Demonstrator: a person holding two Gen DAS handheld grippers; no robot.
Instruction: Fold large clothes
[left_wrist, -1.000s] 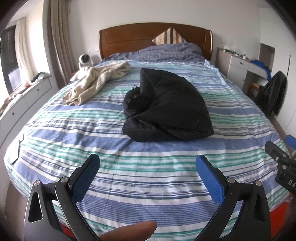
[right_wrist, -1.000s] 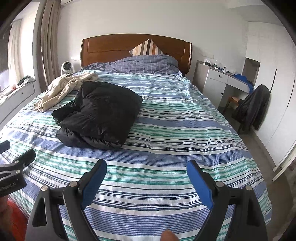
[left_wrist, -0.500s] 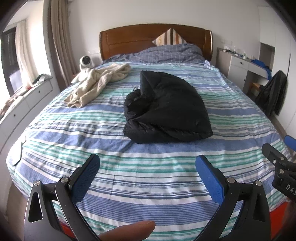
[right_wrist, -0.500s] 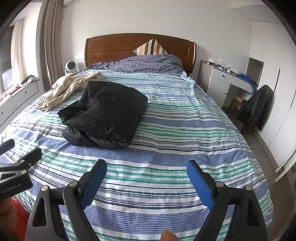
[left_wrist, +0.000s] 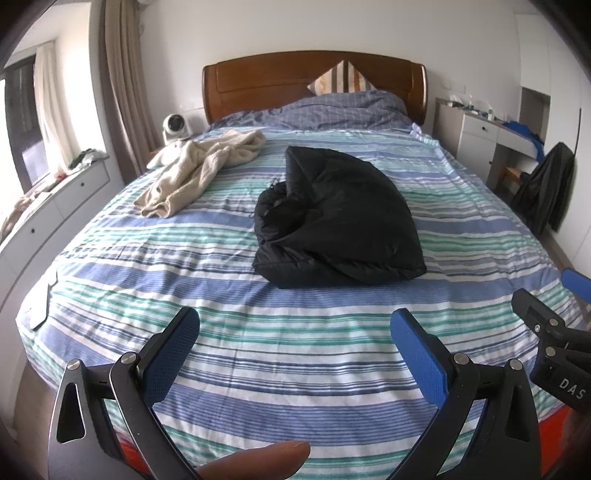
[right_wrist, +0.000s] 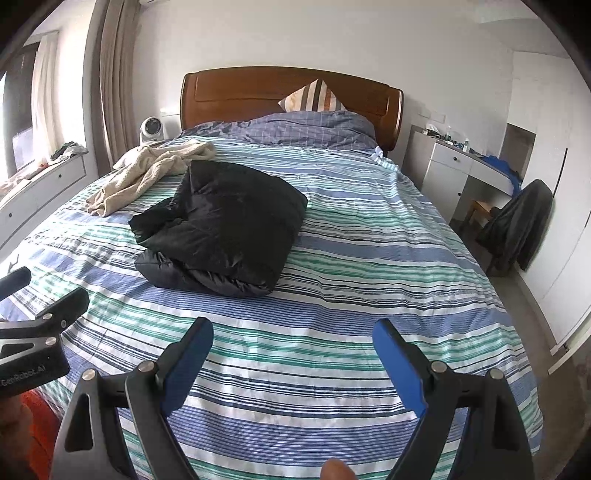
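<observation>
While both blue-padded grippers, left (left_wrist: 295, 328) and right (right_wrist: 293, 336), gape wide and empty at bottom, the folded black puffer jacket (left_wrist: 340, 225) lies mid-frame on the striped bed (left_wrist: 295, 369); a cream garment (left_wrist: 195, 173) lies upper left.

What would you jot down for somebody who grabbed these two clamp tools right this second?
Left gripper: open, empty, above the near end of the striped bed cover.
Right gripper: open, empty, beside it.
Black puffy jacket: a folded bundle mid-bed, touched by neither gripper.
Cream knitted garment: crumpled near the left head end, not yet folded.
Done: the jacket looks folded.
Left: probably spread and fold the cream garment.
</observation>
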